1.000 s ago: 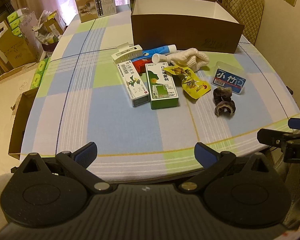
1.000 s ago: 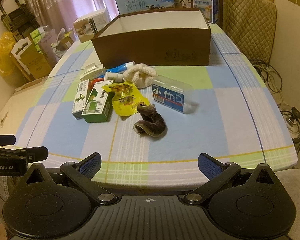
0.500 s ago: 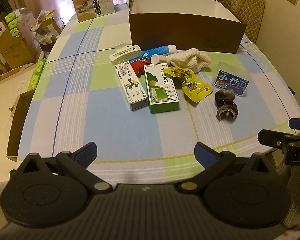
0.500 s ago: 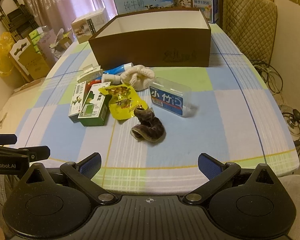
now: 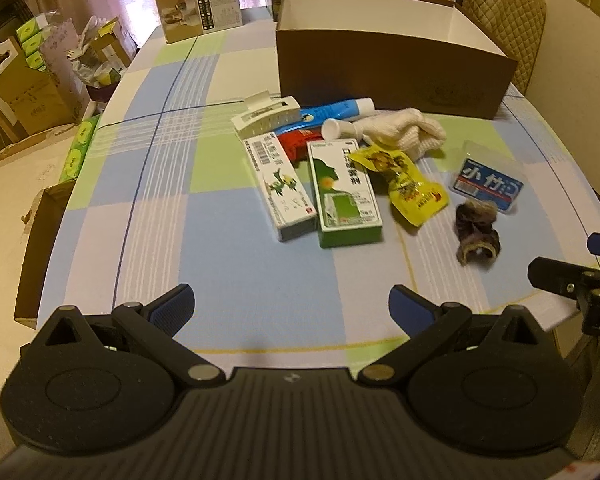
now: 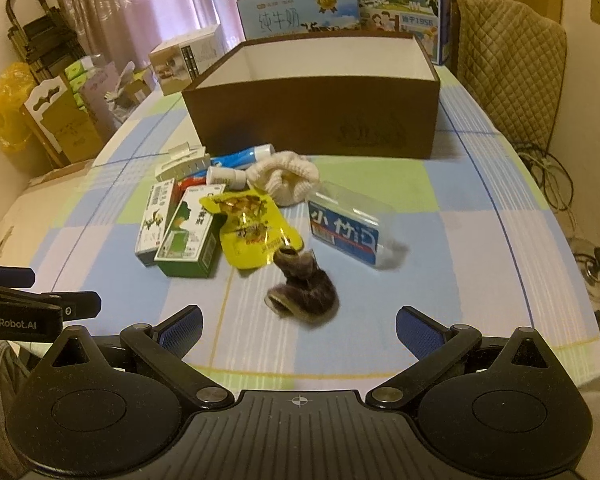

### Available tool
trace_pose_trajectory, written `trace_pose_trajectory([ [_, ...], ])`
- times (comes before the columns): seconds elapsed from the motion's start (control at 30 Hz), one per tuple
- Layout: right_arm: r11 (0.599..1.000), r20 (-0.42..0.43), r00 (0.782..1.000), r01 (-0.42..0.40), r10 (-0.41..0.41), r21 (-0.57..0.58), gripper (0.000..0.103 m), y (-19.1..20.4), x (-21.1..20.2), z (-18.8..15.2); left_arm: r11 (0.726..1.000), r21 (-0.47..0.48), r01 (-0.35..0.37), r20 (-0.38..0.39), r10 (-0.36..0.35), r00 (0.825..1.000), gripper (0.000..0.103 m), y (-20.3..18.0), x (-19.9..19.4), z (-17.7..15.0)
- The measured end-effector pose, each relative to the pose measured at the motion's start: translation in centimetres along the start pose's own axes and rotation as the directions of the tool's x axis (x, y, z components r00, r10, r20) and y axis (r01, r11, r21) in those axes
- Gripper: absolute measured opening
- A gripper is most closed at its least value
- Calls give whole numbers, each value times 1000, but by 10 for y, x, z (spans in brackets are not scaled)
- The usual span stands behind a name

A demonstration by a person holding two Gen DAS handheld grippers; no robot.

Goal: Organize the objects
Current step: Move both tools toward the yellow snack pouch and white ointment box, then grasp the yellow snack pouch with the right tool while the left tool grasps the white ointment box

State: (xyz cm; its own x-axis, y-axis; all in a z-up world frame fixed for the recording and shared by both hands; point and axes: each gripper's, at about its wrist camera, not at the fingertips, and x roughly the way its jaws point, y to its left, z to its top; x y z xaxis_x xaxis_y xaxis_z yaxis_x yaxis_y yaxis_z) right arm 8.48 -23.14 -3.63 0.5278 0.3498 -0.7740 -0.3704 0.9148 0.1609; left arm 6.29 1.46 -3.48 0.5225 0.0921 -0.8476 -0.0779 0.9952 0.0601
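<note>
From the left wrist view, the left tool (image 5: 291, 300) hangs over the near edge of the worktop (image 5: 228, 264) with its two blue-padded fingers spread wide and nothing between them. The brown cardboard box (image 5: 392, 68) stands at the far side, and as much of its white inside as shows is bare. In front of the box lies the whole clutter: a white strip pack (image 5: 266, 116), a blue tube (image 5: 336, 109), a small white bottle (image 5: 340, 129), a red packet (image 5: 298, 144), a white knitted sock (image 5: 404, 134), two medicine cartons, one white (image 5: 282, 188) and one green (image 5: 344, 192), a yellow snack pouch (image 5: 410, 190), a clear case with a blue label (image 5: 490, 184) and, nearest of all, a dark furry sock (image 5: 476, 232). The right tool's tip shows at the right edge.

From the right wrist view, the right tool (image 6: 298, 328) is likewise wide open and empty, short of the box and with the dark furry sock (image 6: 304, 292) just ahead of its fingers. The box (image 6: 320, 116) again shows no contents, though its floor is hidden behind the front wall.

By my reading the sorting is barely begun: every item seen is outside the box, none is gripped, and all ten or so remain to be moved.
</note>
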Motion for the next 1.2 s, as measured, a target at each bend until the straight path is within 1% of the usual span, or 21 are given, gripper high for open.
trace_pose_trajectory([
  [0.13,1000,7,1000,-11,11,-22,100,4,9,8,1000,-2,-2,6,2,1000,102,3,7,8],
  [0.2,999,12,1000,-19,19,-35,98,7,14,12,1000,-3,-3,5,3,1000,102,5,12,12],
  [0.27,999,15,1000,-27,28,-47,93,8,19,16,1000,-8,-1,7,1,1000,102,7,17,16],
  [0.4,998,21,999,-34,35,-56,89,8,32,24,1000,-15,0,11,1,1000,102,12,27,26],
  [0.47,997,22,999,-39,41,-68,82,10,39,27,1000,-20,-1,7,1,1000,102,16,34,32],
  [0.57,994,26,998,-46,49,-94,77,13,50,34,1000,-19,-20,4,21,1000,102,21,44,41],
  [0.67,989,28,998,-52,56,-137,74,21,62,43,999,-16,-34,4,34,999,102,27,54,51],
  [0.8,981,10,998,-57,60,-184,72,32,83,53,999,-12,-31,2,31,1000,102,34,66,67],
  [0.93,975,-19,998,-69,66,-212,66,42,104,61,999,-7,-35,11,35,999,102,40,77,79],
  [1.07,973,-35,998,-58,52,-224,60,49,124,62,999,-43,-17,-13,17,1000,102,46,90,79],
  [1.2,977,-50,998,-55,45,-204,57,50,137,60,997,-81,-5,-29,3,1000,102,52,100,78],
])
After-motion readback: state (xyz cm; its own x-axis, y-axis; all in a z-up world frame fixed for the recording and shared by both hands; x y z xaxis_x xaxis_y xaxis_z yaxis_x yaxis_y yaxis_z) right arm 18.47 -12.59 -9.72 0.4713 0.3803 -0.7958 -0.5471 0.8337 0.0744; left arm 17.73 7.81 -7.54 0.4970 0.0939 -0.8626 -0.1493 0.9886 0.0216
